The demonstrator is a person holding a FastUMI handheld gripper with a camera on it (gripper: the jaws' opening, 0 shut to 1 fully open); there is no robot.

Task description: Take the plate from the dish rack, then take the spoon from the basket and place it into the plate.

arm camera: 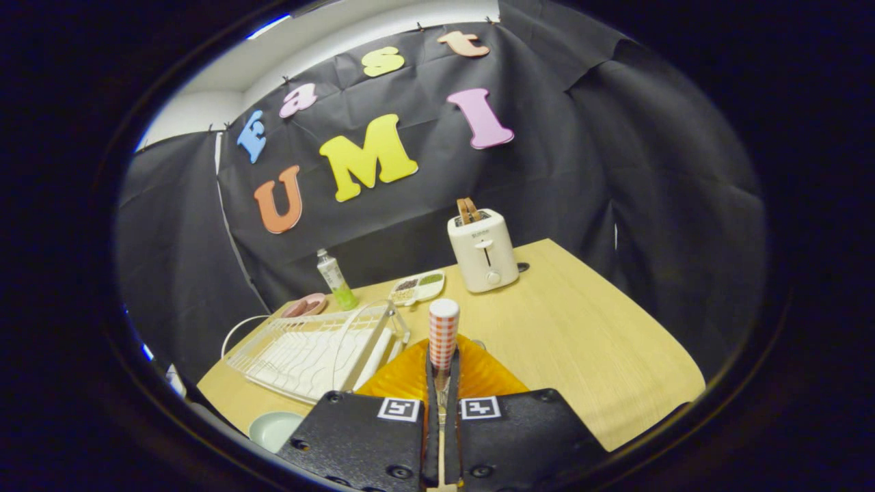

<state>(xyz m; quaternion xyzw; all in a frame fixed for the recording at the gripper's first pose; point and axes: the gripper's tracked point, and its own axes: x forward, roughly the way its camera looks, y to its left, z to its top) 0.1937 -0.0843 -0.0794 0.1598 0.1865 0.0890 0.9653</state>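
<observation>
Gripper (442, 383) fingers nearly closed, pinching the spoon (443, 335) by its metal neck; checked handle stands upright at 12 o'clock, over the orange basket (478, 372). Plate (273, 429) lies at 9 o'clock, below the dish rack (307, 352). Spoon looks light, stiff, slick; hold near the handle base.

Light is soft and even over my wooden table (581, 328), fairly bright there. A cold bright strip of ceiling light (270, 26) shows at eleven o'clock. The white toaster (482, 249) at twelve o'clock reads crisp, with only a faint shadow at its foot. Toward three and nine o'clock the table edge bows with fisheye bending. Near my fingers (355, 437) at six o'clock, things go slightly soft.
</observation>
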